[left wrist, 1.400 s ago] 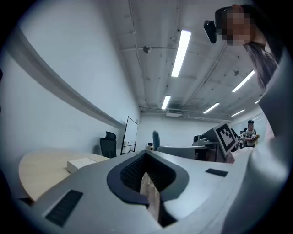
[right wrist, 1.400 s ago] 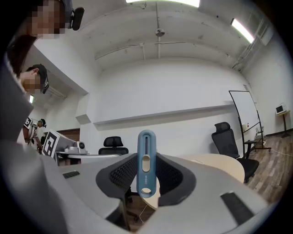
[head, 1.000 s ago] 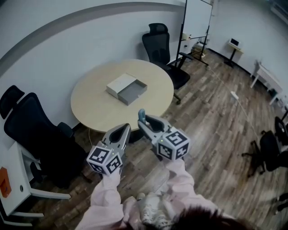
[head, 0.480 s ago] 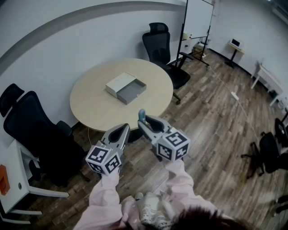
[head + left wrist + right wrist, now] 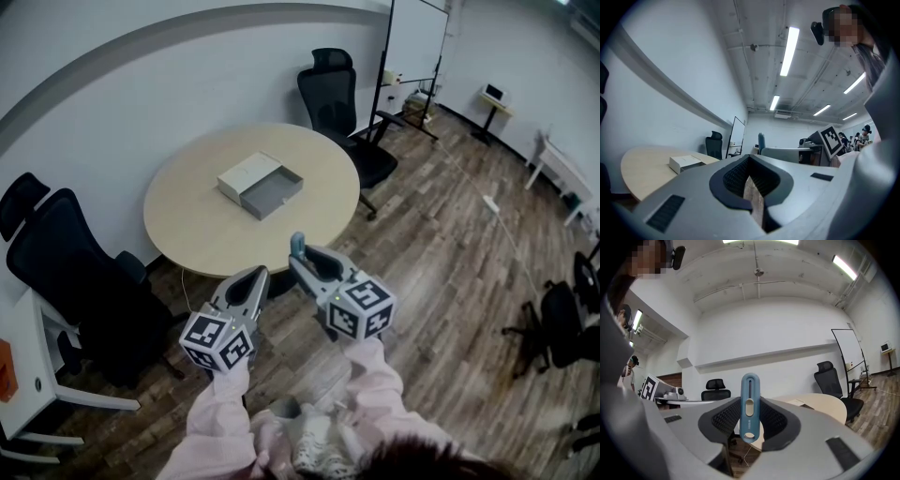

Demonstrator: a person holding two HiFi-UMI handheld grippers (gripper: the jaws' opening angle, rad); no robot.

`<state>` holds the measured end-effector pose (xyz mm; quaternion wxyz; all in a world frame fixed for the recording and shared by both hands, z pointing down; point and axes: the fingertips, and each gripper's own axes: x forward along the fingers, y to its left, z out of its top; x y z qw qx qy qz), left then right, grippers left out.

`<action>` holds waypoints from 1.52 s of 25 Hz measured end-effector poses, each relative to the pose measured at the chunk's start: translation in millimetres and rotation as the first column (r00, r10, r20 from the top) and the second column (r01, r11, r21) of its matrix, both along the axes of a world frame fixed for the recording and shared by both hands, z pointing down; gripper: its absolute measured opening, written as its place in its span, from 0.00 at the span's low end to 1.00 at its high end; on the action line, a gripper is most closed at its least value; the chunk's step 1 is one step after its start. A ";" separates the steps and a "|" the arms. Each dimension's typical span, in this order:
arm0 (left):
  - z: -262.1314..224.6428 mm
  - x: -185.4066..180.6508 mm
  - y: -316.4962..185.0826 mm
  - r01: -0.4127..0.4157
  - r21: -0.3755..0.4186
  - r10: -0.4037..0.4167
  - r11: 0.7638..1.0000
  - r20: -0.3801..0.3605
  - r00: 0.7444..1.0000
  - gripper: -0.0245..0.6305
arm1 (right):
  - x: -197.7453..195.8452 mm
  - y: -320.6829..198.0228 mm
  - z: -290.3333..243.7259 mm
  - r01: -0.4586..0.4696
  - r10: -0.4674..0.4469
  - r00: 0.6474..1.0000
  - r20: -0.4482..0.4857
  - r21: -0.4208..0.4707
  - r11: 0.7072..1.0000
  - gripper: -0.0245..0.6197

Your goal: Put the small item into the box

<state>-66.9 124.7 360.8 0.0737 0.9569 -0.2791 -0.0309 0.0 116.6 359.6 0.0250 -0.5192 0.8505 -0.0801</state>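
A small blue utility knife stands upright between the jaws of my right gripper, which is shut on it; its blue tip sticks up near the table's near edge. My left gripper is beside it on the left, shut with nothing in it. The open box with its white lid beside it lies on the round beige table, well ahead of both grippers. In the left gripper view the box shows far off to the left.
Black office chairs stand at the left and beyond the table. A whiteboard stand is at the back right. A white desk corner is at the lower left. Wooden floor spreads to the right.
Both grippers have held their pose; the view has shifted slightly, with the table and box drifting a little to the left.
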 end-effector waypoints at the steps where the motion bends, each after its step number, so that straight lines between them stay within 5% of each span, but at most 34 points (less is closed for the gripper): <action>1: 1.4 1.1 -1.0 0.002 -0.003 -0.002 1.000 0.002 1.000 0.05 | 1.6 -1.0 0.6 -0.002 0.002 1.000 0.001 -0.002 1.000 0.24; 14: 15.8 0.2 -47.0 0.015 -0.035 -0.015 0.999 -0.002 1.000 0.05 | 4.2 -44.9 17.7 0.000 -0.001 1.000 -0.004 -0.031 1.000 0.24; 38: 20.2 30.9 -146.5 -0.090 -0.042 0.090 0.995 -0.002 0.996 0.05 | 25.7 -136.9 25.6 -0.074 0.073 0.997 -0.011 -0.063 0.995 0.24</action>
